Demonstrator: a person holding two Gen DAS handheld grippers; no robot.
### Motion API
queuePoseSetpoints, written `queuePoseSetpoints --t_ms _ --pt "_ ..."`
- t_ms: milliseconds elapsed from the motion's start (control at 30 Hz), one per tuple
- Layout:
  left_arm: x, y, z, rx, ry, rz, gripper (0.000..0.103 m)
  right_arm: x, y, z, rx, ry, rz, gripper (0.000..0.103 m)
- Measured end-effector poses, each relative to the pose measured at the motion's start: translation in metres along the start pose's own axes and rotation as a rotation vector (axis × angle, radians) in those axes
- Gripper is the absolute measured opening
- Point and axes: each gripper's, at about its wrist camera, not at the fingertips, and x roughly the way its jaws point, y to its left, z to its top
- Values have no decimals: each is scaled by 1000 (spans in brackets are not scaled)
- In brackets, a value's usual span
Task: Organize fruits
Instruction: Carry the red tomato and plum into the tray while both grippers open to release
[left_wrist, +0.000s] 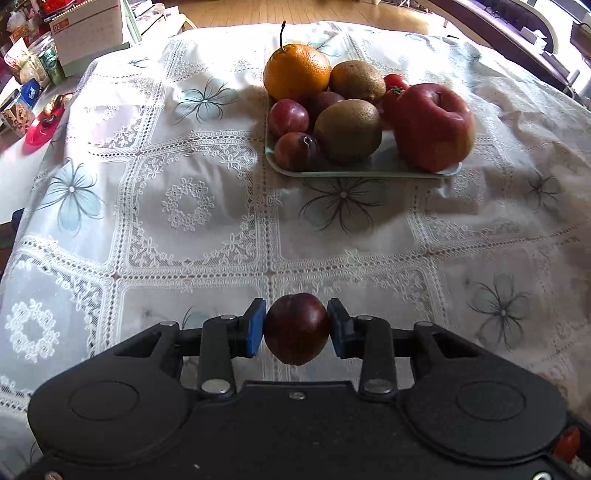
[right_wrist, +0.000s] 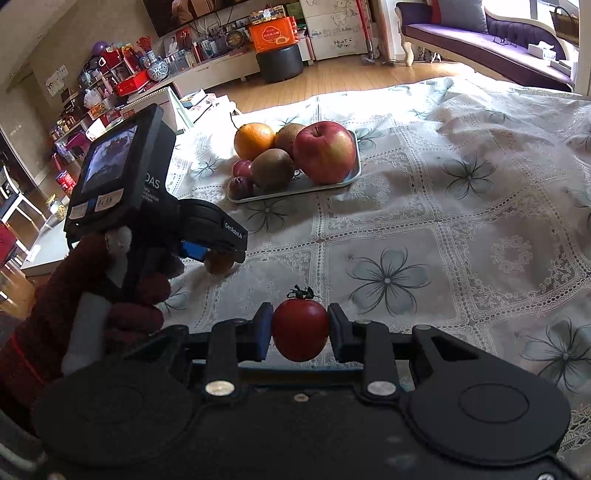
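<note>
My left gripper (left_wrist: 296, 326) is shut on a dark red plum (left_wrist: 296, 328) and holds it above the lace tablecloth, short of the tray. My right gripper (right_wrist: 300, 326) is shut on a red tomato (right_wrist: 300, 329) with a green stem. A pale green tray (left_wrist: 369, 171) (right_wrist: 295, 190) holds an orange (left_wrist: 296, 72), two kiwis (left_wrist: 349, 129), a big red apple (left_wrist: 434, 125) (right_wrist: 324, 152), two plums (left_wrist: 288, 118) and tomatoes (left_wrist: 395, 83). The left gripper also shows at the left of the right wrist view (right_wrist: 218, 258), held by a gloved hand.
The table has a white lace cloth with flower prints (left_wrist: 184, 206). Jars, boxes and a calendar (left_wrist: 86, 33) crowd the far left side. A red dish (left_wrist: 40, 129) lies on a side surface. Shelves, a stool and a sofa (right_wrist: 480, 37) stand beyond.
</note>
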Motion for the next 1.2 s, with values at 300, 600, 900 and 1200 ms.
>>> queuePoseSetpoints --t_ms 300,600,900,1200 --pt "-104 13 -63 60 -110 -35 45 -58 2 -14 -3 -38 70 32" --pt "-133 5 -148 142 -113 -54 45 -84 -2 -49 -33 19 61 33" --pt "-117 5 -205 69 -76 -34 45 -87 6 -109 -92 55 35 33" --pt "-99 -2 -221 50 -64 11 45 -81 14 -124 -116 59 31 33"
